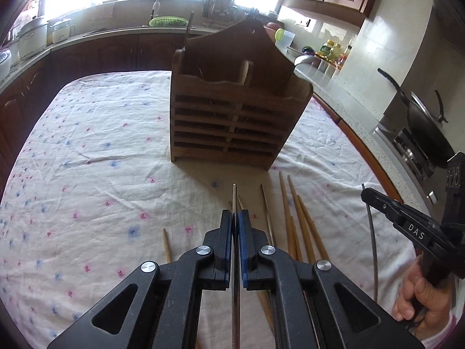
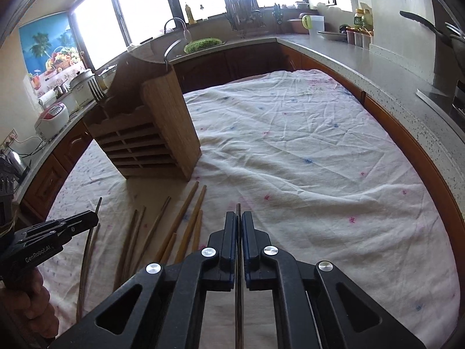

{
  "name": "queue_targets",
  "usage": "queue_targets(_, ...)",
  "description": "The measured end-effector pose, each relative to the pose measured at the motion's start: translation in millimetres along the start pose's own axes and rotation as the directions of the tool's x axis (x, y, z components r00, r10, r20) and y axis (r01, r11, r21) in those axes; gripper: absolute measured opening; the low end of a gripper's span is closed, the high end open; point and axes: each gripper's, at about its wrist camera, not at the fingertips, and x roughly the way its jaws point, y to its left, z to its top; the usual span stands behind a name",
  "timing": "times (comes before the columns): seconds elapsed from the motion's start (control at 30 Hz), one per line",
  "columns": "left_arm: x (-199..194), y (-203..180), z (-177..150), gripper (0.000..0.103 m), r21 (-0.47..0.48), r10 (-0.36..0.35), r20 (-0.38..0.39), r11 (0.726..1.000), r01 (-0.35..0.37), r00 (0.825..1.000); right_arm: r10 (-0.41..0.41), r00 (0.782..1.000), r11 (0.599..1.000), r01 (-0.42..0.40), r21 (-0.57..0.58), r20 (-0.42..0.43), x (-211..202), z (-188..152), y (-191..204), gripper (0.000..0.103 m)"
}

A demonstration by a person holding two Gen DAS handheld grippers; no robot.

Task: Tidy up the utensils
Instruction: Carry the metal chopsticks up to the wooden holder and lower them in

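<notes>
The wooden holder [image 1: 232,110] and loose chopsticks [image 1: 302,224] block the table's [image 2: 319,160] middle; the cloth right of them lies open.

I was working in a home kitchen. A stone counter [image 2: 334,58] wrapped round dark wooden cabinets [image 1: 87,55]; at twelve o'clock sat a sink tap [image 2: 177,24] with a green colander [image 2: 203,43] under bright windows [image 2: 145,0]. Rice cookers [image 2: 52,116] stood at ten o'clock, a wok [image 1: 427,128] on the stove at three, and condiment bottles [image 1: 331,49] at one. A flowered cloth [image 2: 305,145] covered the table.
</notes>
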Motion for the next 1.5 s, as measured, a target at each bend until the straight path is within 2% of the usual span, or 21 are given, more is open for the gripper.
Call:
queue_targets(0.3, -82, 15, -12, 0.003, -0.029, -0.079, 0.117, 0.996, 0.083, 0.99, 0.087, 0.991, 0.996, -0.087, -0.005, 0.102, -58, 4, 12, 0.004)
queue_targets(0.6, -144, 16, -23, 0.003, -0.005, -0.107, 0.213, 0.994, 0.11, 0.971, 0.154, 0.968, 0.988, -0.151, -0.032, 0.199, -107, 13, 27, 0.004)
queue_targets(0.83, -159, 17, -22, 0.003, -0.003, -0.106, 0.249, 0.994, 0.11, 0.963, 0.171, 0.945, 0.985, -0.159, -0.063, 0.279, -131, 30, 39, 0.004)
queue_targets(1.2, -157, 23, 5, 0.003, -0.008, -0.089, 0.298, 0.995, 0.096, 0.95, 0.186, 0.929, 0.982, -0.17, -0.078, 0.319, -126, 57, 49, 0.004)
queue_targets(1.33, -161, 25, 27, 0.003, -0.001, -0.077, 0.343, 0.997, 0.082, 0.936, 0.189, 0.916, 0.982, -0.17, -0.085, 0.354, -126, 74, 56, 0.004)
queue_targets(1.5, -167, 21, 65, 0.003, 0.022, -0.059, 0.428, 0.998, 0.054, 0.902, 0.185, 0.888, 0.983, -0.167, -0.081, 0.422, -125, 110, 63, 0.004)
